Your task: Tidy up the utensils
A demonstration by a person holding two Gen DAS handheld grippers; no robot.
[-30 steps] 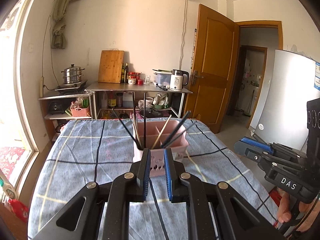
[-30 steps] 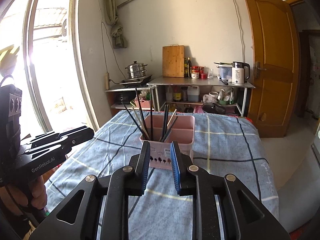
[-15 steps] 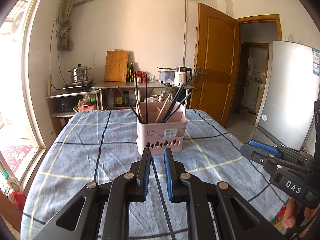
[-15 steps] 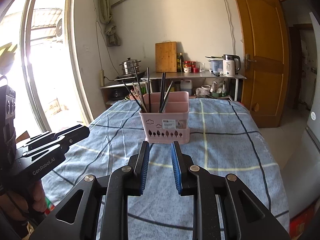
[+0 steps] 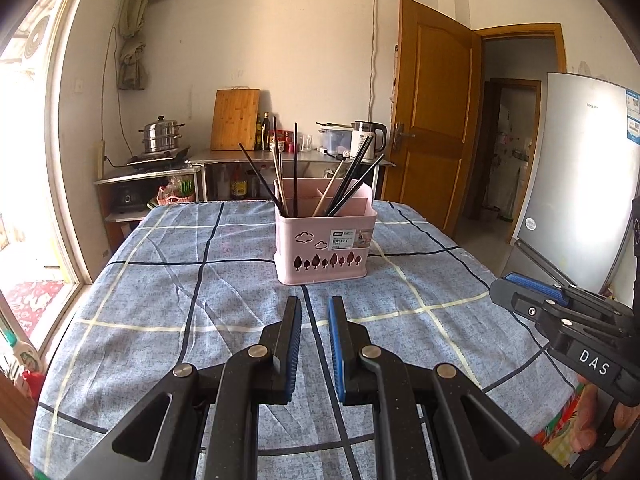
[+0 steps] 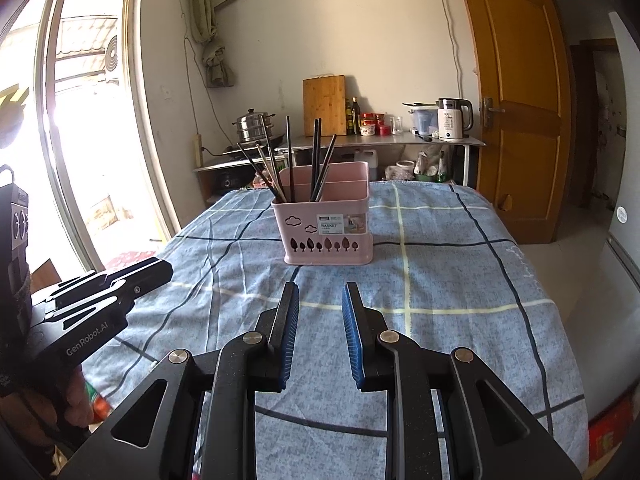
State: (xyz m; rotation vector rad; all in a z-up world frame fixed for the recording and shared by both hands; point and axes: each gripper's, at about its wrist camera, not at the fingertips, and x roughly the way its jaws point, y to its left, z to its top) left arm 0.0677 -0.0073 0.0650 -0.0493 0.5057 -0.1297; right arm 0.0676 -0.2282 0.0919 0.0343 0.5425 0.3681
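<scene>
Pink basket (image 5: 323, 249) of chopsticks (image 5: 295, 168) stands on surface (image 5: 168, 300); nearer than it, left gripper (image 5: 314, 312) and right gripper (image 6: 320, 300) slightly parted, both empty

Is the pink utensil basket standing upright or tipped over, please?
Upright: the pink basket sits flat on the checked tablecloth, with chopsticks sticking up from its open top.

Cannot read the small print on the pink basket (image 5: 324, 240) label, see chopsticks' (image 5: 294, 168) lower ends behind its wall, or follow the refrigerator (image 5: 580, 184) past the frame at three o'clock.
</scene>
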